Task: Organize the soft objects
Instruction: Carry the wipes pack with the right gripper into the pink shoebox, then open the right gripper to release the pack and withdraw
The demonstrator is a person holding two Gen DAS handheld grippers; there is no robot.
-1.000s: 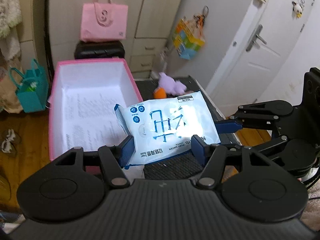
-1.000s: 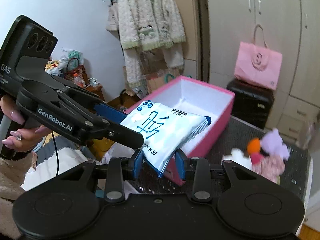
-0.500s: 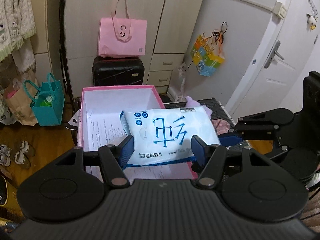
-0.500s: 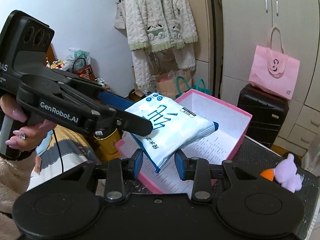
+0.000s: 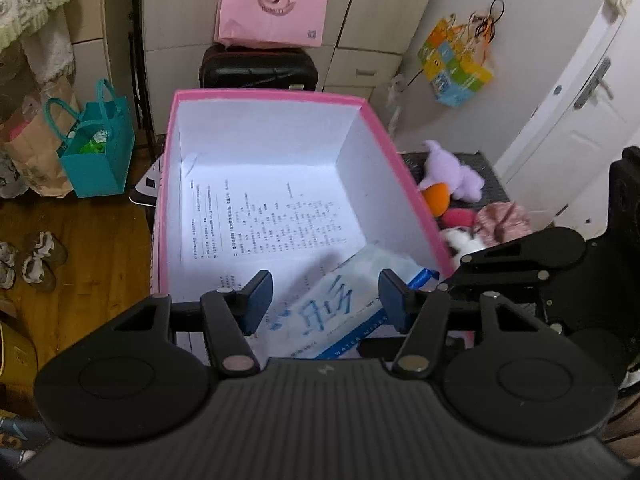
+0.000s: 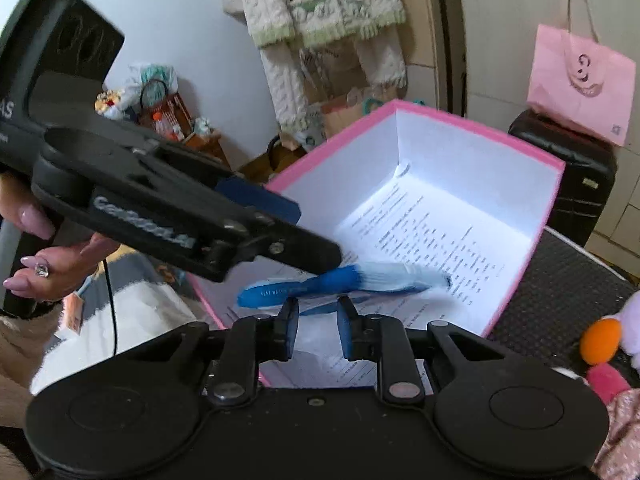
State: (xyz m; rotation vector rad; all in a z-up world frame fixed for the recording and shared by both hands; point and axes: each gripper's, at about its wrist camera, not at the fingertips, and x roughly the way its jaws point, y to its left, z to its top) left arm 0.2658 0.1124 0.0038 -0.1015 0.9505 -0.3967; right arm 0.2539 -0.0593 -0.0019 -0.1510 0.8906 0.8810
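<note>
1. Status: the pack of wipes (image 5: 336, 308) is inside the pink box (image 5: 260, 132), at the near right corner, over the printed sheet (image 5: 272, 220) that lines the bottom. It is motion-blurred. I judge it is just dropping or settling.
2. Left gripper (image 5: 326, 300): its fingers stand apart on either side of the pack. The right view shows the pack lying flat below its near finger, so I read it as released, not pinched.
3. Right gripper (image 6: 320, 320): its fingers have just been closing and are now close together with a gap left. The pack lies just beyond the tips. A blue streak shows in the gap, and I cannot identify it. No pad is seen pressing, so I read this one as released too.
4. Done: one item is boxed.
5. Left to do: the purple plush (image 5: 452, 172), the pink knit piece (image 5: 504, 220) and the other small toys beside them lie on the counter (image 5: 492, 184), just right of the box.
6. Left view only: the pack's printed face, the whole box floor and most of the toy pile.
7. Right view only: the pack edge-on, the left gripper from the side and the person's hand (image 6: 36, 248) on its handle.
</note>
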